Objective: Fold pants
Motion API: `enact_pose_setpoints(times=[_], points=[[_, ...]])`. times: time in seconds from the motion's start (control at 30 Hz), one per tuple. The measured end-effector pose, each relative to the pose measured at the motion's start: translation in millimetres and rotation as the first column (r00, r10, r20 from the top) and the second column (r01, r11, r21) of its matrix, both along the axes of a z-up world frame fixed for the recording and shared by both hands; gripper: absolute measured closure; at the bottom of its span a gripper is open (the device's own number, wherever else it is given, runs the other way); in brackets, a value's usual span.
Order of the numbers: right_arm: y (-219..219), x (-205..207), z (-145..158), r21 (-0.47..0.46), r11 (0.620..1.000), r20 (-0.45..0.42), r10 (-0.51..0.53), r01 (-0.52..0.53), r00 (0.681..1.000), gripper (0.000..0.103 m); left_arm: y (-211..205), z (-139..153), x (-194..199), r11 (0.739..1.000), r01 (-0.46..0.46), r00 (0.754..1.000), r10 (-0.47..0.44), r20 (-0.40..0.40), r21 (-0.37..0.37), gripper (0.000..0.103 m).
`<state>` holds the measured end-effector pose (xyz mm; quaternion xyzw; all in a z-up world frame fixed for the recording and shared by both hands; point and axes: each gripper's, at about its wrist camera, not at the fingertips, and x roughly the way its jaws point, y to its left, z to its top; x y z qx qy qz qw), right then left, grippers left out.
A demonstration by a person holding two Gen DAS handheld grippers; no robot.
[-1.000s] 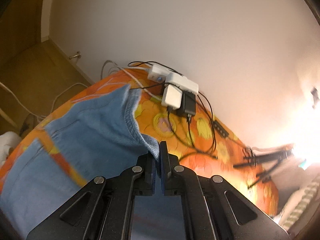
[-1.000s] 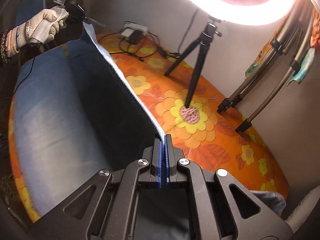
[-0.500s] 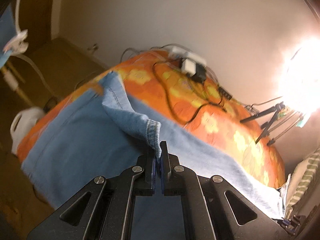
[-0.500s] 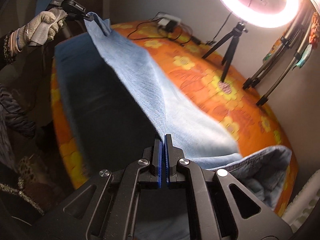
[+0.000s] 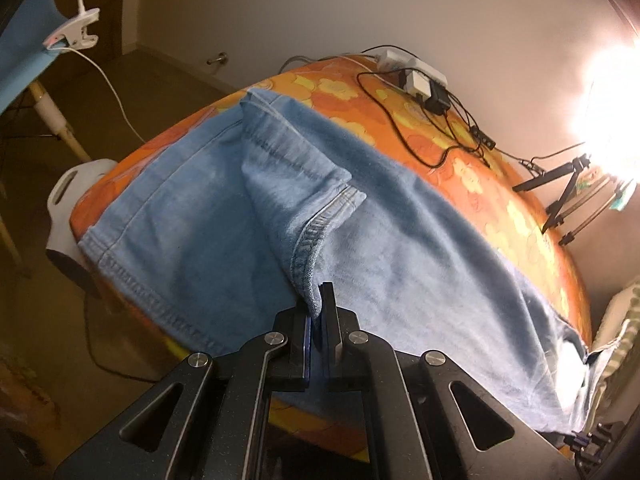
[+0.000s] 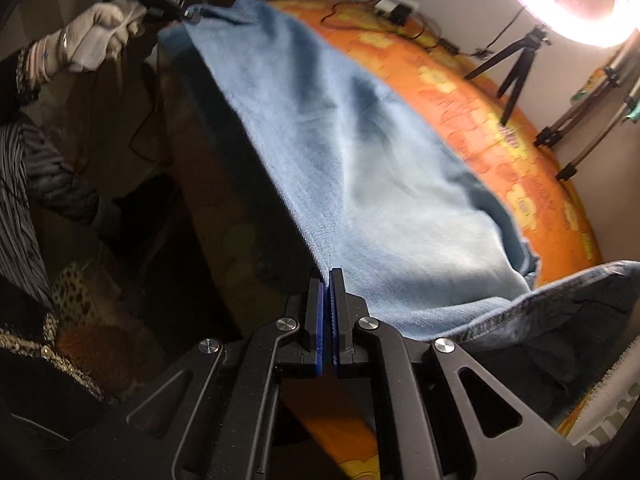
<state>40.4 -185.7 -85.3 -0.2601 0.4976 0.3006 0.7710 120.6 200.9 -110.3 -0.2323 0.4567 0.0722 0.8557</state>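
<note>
Both tools are clamped on the pants [image 5: 400, 240]: left tool [image 5: 318, 312] on a hem corner, right tool [image 6: 330, 280] on the long edge. Compared to a second ago, that edge has swung across the orange surface [image 5: 500, 168], so the lengthwise fold looks nearly laid.

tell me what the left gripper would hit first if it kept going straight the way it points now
The left gripper is clamped on the hem of the light blue denim pants, so it would probably meet that same denim spread over the orange flowered bedspread; depth is unclear.
</note>
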Motion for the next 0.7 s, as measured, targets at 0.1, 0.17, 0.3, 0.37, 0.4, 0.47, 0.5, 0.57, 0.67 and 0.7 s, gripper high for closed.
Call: enact_pose_setpoints(times=[0.1,0.17,0.3,0.37,0.4,0.47,0.5,0.57,0.67,0.7], points=[[6,-9,-11,-0.031,0.999,-0.014,0.017,-0.017,1.000,0.100,2,-7,-5,1.000,0.013,1.000,-0.013,-0.015,0.003,0.098],[6,-9,-16,-0.042,0.999,-0.023,0.009,-0.010,1.000,0.100,3,-13,-7,1.000,0.024,0.999,-0.024,-0.029,0.004,0.096],[9,-13,-22,-0.069,0.998,-0.022,0.009,-0.010,1.000,0.100,2,-12,-11,0.997,0.034,0.999,-0.032,-0.033,0.071,0.091],[12,-14,-25,-0.083,0.996,-0.027,0.012,-0.014,1.000,0.100,5,-11,-14,0.995,0.027,0.999,-0.023,-0.036,0.099,0.089],[12,-14,-26,-0.086,0.996,-0.035,0.015,-0.018,0.999,0.100,6,-10,-15,0.994,0.024,0.999,-0.020,-0.038,0.109,0.089],[12,-13,-27,-0.089,0.996,-0.043,0.009,-0.012,0.999,0.100,7,-8,-18,0.991,0.034,0.999,-0.031,-0.030,0.128,0.088],[12,-12,-27,-0.085,0.996,-0.052,-0.002,-0.003,0.999,0.098,5,-5,-19,0.987,0.044,0.999,-0.041,-0.022,0.152,0.084],[10,-9,-23,-0.066,0.998,-0.077,-0.016,0.011,0.997,0.095,-2,2,-18,0.977,0.071,0.997,-0.072,-0.004,0.202,0.077],[9,-6,-14,-0.041,0.999,-0.099,-0.031,0.027,0.995,0.091,-18,13,-10,0.950,0.120,0.991,-0.131,0.020,0.290,0.066],[8,-5,-9,-0.025,0.999,-0.108,-0.036,0.034,0.994,0.089,-24,15,-5,0.936,0.141,0.988,-0.155,0.018,0.323,0.065]])
